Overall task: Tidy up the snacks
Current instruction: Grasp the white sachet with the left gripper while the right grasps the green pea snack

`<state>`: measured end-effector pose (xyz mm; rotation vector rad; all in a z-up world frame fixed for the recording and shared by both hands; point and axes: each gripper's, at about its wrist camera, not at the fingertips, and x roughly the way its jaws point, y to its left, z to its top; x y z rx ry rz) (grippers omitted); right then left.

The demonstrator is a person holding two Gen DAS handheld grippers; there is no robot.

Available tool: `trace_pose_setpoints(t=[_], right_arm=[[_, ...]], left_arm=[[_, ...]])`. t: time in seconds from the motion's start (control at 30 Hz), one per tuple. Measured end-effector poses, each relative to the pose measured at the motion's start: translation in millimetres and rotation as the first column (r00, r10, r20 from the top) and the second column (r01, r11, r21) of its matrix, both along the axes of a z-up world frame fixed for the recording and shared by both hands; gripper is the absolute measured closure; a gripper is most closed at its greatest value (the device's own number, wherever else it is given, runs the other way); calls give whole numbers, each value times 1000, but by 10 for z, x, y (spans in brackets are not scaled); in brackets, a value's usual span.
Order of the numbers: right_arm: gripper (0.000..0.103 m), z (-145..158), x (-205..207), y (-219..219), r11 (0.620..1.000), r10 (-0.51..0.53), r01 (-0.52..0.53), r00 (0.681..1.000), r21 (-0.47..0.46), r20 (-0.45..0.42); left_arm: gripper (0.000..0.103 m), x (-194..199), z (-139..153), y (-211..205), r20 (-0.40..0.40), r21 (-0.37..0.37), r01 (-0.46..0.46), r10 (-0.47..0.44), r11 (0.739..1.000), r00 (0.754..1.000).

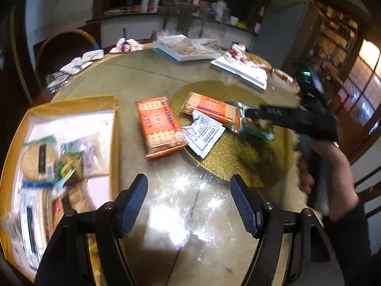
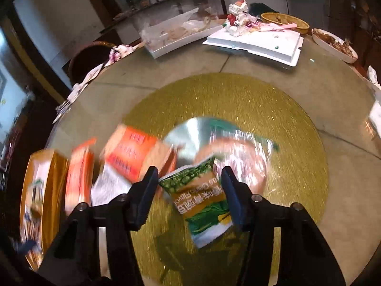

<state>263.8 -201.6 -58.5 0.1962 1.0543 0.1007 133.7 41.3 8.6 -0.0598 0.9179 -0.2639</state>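
My left gripper (image 1: 189, 194) is open and empty above the glass table. Two orange cracker packs lie ahead, one (image 1: 160, 126) near the middle, one (image 1: 212, 110) on the gold mat, with a white sachet (image 1: 203, 133) between them. My right gripper (image 2: 190, 180) is open, its fingers on either side of a green pea snack packet (image 2: 202, 199); whether the pads touch it I cannot tell. A silvery bag (image 2: 228, 147) lies just beyond. In the left wrist view the right gripper (image 1: 257, 115) reaches over that bag. A gold box (image 1: 71, 112) at the left holds several snacks.
White foam trays with cake leftovers (image 2: 252, 40) and a tray with plastic wrap (image 2: 171, 38) sit at the far side. A dish of food (image 2: 333, 44) stands at the far right. Crumpled napkins (image 1: 126, 45) lie at the far left edge. A round gold mat (image 2: 297, 124) covers the table's middle.
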Motion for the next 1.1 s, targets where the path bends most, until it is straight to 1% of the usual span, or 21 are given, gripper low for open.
trace_pose_setpoints(t=[0.03,0.07,0.1,0.17,0.27,0.33,0.37,0.4,0.43,0.47,0.5,0.57,0.6,0.67,0.73,0.8,0.87,0.93,1.0,1.07,1.1], right_arm=[[50,-14,-84,-6,1000,6,-6,1000,-11,-7],[56,-50,-182,-32,1000,6,-6,1000,-4,-16],[85,-73,-274,-65,1000,7,-7,1000,11,-18],[84,-107,-466,-179,995,6,-3,999,105,-33],[83,-102,-704,-303,987,3,1,1000,158,-27],[80,-115,-814,-409,973,0,5,1000,232,-20],[76,-126,-852,-454,966,-4,8,1000,259,-17],[65,-137,-889,-500,960,-18,22,1000,279,-16],[58,-152,-915,-536,957,-29,33,999,288,-18],[51,-166,-942,-554,955,-28,32,999,295,-17],[48,-180,-961,-564,951,-19,23,1000,309,-14],[47,-218,-982,-548,942,12,-5,1000,335,-18],[47,-239,-988,-529,943,21,-10,999,334,-30],[47,-233,-1011,-448,948,51,-40,998,315,-26],[53,-217,-1041,-366,961,51,-41,998,272,-30],[71,-217,-1097,-301,969,49,-37,998,242,-41],[80,-237,-1172,-259,970,44,-31,998,241,-47],[82,-233,-1271,-231,970,42,-30,998,240,-47],[82,-221,-1415,-177,973,41,-31,998,229,-39],[83,-215,-1559,-120,973,46,-38,998,228,-32],[84,-209,-1644,-85,973,51,-44,998,227,-29]], left_arm=[[31,56,-19,-49,-5,14,11,-11,1000,1000],[31,126,-41,-109,-16,27,29,-28,999,999],[31,221,-67,-174,-32,38,40,-38,998,999],[31,391,-113,-287,-58,57,57,-54,997,997],[31,673,-195,-484,-84,107,62,-53,992,995],[31,863,-251,-629,-77,148,75,-64,986,995],[31,950,-286,-684,-71,173,77,-66,982,995],[31,1073,-344,-747,-65,208,76,-64,975,996],[31,1115,-388,-767,-71,228,76,-61,971,996],[31,1206,-484,-783,-100,257,79,-54,963,993],[36,1245,-545,-781,-128,267,84,-51,960,991],[50,1201,-527,-785,-86,297,66,-42,952,995],[62,1173,-545,-784,-118,274,90,-60,957,991],[75,1074,-522,-791,-107,276,89,-62,957,992],[95,927,-467,-799,-98,277,111,-87,954,991],[98,753,-428,-756,-122,238,130,-104,962,987],[100,577,-428,-722,-128,232,145,-118,962,985],[101,352,-416,-688,-119,230,158,-133,960,984],[101,104,-409,-577,-118,190,160,-140,969,983],[101,-133,-396,-472,-106,188,148,-130,971,986],[101,-286,-389,-399,-103,170,145,-129,975,986]])
